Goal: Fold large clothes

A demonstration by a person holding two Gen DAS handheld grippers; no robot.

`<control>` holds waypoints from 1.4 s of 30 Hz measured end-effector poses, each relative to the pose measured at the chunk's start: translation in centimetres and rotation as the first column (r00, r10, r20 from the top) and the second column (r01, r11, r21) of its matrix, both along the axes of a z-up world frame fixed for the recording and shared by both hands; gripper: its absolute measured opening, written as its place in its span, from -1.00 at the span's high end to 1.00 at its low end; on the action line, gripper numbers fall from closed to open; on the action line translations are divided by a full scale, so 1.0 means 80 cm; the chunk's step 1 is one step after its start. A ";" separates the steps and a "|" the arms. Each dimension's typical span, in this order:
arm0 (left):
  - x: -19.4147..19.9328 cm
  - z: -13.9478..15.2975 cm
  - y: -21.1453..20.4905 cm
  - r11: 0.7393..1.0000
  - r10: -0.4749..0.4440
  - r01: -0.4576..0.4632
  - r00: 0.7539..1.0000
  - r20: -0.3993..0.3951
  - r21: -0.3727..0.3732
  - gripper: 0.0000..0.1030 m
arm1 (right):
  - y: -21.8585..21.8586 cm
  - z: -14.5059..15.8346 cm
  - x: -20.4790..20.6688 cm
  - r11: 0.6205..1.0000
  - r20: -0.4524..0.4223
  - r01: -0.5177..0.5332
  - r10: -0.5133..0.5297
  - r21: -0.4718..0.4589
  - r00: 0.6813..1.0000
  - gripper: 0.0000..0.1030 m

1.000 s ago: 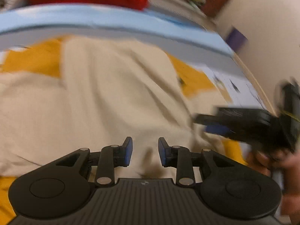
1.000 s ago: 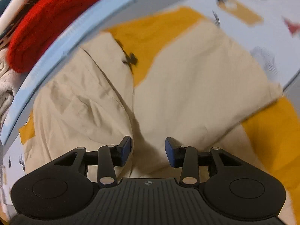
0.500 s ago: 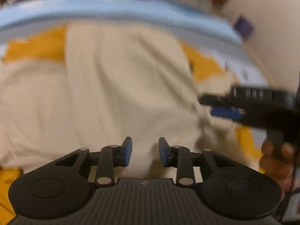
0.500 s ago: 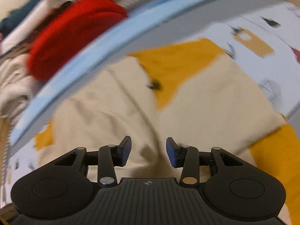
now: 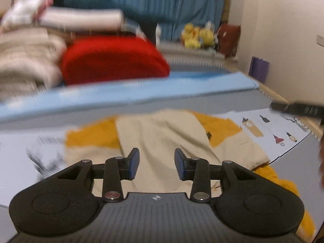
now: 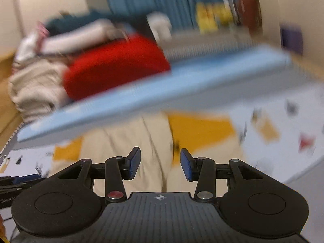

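— Left gripper (image 5: 157, 163) and right gripper (image 6: 160, 163)?
— Both spread, empty, above the beige garment (image 5: 166, 133) lying on my printed sheet (image 5: 269, 129).
— Step?
— Between folds, I judge; next needs an edge pinched.

The garment to be folded is a large beige and mustard-yellow piece of clothing (image 5: 166, 137) lying spread flat on a pale printed sheet. Its middle is a broad beige panel with soft lengthwise creases, flanked on both sides by yellow patches, and a small dark mark sits at the seam where beige meets yellow on the right. More yellow cloth shows at the near right edge. In the right wrist view the same garment (image 6: 129, 141) appears blurred, its beige centre running away toward a light blue raised edge.
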State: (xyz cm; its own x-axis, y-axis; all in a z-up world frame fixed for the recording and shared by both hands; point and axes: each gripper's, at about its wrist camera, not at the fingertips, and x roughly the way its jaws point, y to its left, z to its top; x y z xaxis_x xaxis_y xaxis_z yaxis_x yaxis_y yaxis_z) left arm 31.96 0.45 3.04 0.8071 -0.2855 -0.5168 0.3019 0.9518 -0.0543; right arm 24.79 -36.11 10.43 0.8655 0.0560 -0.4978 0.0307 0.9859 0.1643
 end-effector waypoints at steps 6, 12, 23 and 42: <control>-0.154 0.053 0.060 0.993 0.106 -0.098 0.984 0.145 -0.059 -0.01 | -0.026 0.085 -0.139 0.998 0.248 0.056 -0.052 -0.012 0.967 0.11; -0.319 0.076 0.128 0.978 0.204 -0.190 0.956 0.211 -0.083 0.49 | -0.066 0.109 -0.313 0.985 0.388 0.172 -0.160 0.004 0.908 0.10; -0.517 0.116 0.185 0.966 0.237 -0.184 0.912 0.335 -0.183 0.56 | -0.106 0.158 -0.550 0.933 0.557 0.354 -0.327 0.062 0.763 0.13; -0.372 -0.058 0.191 0.935 0.330 -0.353 0.903 -0.277 -0.036 0.55 | -0.120 -0.080 -0.359 0.966 -0.105 0.232 -0.244 -0.119 0.964 0.15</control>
